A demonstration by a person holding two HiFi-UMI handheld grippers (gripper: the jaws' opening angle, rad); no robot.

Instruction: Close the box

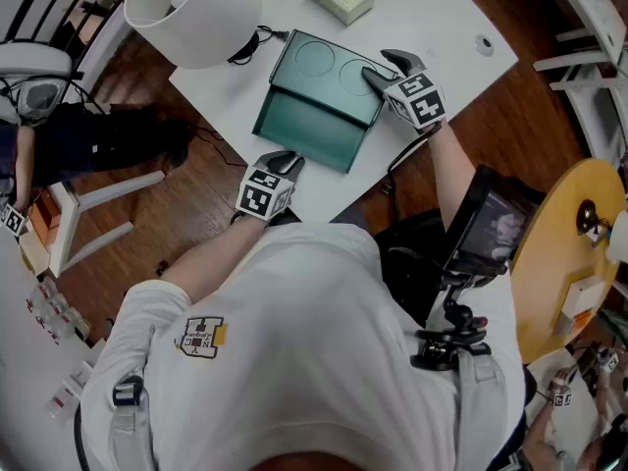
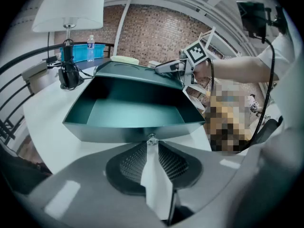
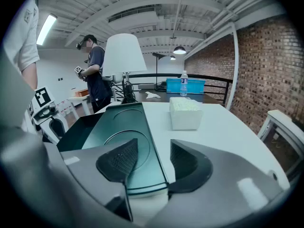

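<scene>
Step in hand, best guess: lining up a grab, closing swing not yet begun. Working on a white table point(image 1: 432, 18) with the teal box point(image 1: 309, 135) near its middle, mouth facing up, front wall toward the person. Wide open, with the lid point(image 1: 324, 67) folded right back behind the body, lying about flat on the tabletop, inner face up.

Seeing the right gripper point(image 1: 383, 65) spread wide and straddling the lid's right-hand edge near its corner. One pad above the inner face, the other outside over bare table, neither visibly pressing. Seeing the left gripper point(image 1: 285, 162) pressed together, pinching nothing, tip just at the outside of the front wall (touching or a hair off, cannot tell).

Next, probably: nip that edge or get under it, lift, swing forward over the body about the back joint, lower until seated all round. Likely worth bracing the front wall with the left to stop the body skating on the smooth top.

Looks like thin rigid sheet: dark teal, slight sheen, shallow rectangular body, inside empty as far as visible. Two round outlines pressed into the lid's inner face. No latch visible.
</scene>
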